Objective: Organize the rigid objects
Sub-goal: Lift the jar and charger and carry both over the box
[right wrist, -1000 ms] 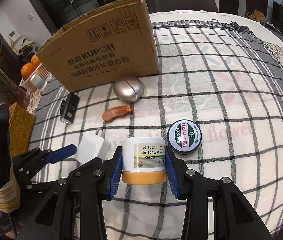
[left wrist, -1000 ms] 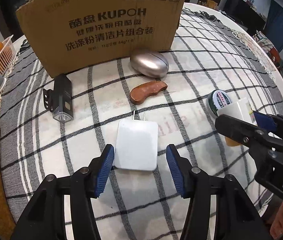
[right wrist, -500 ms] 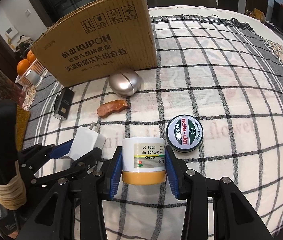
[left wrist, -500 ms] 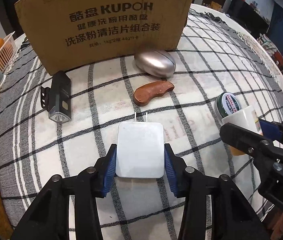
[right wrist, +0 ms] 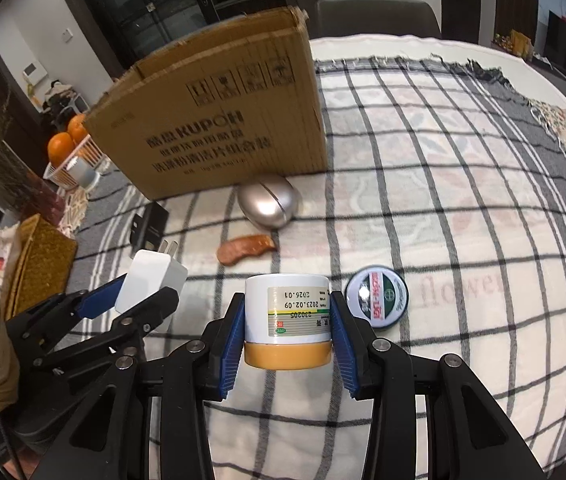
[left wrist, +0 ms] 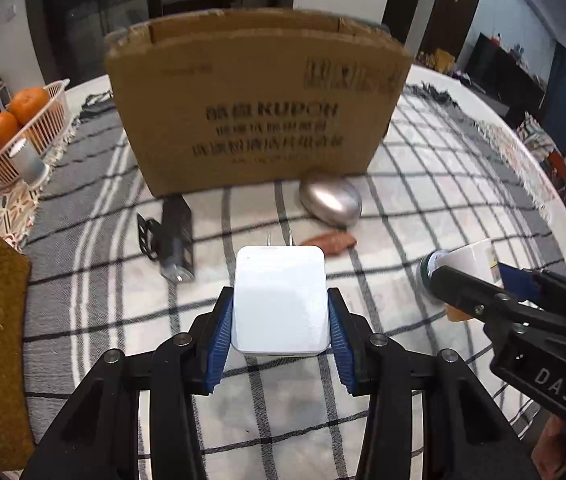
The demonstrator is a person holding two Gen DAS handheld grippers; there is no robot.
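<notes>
Left gripper (left wrist: 280, 314): clamping the white charger (left wrist: 280, 298) by its sides, prongs pointing at the cardboard box (left wrist: 259, 100).
Right gripper (right wrist: 286, 326): squeezing the white jar (right wrist: 287, 318), held above the checked cloth (right wrist: 463, 208).
Doing it well: keeping both level, rising above the box rim before letting go.
Risk: grippers crowding each other.

Box (right wrist: 219, 120) stands toward table's far edge; egg-shaped case (right wrist: 269, 205) just before it; basket (left wrist: 23, 140) at left edge.
</notes>
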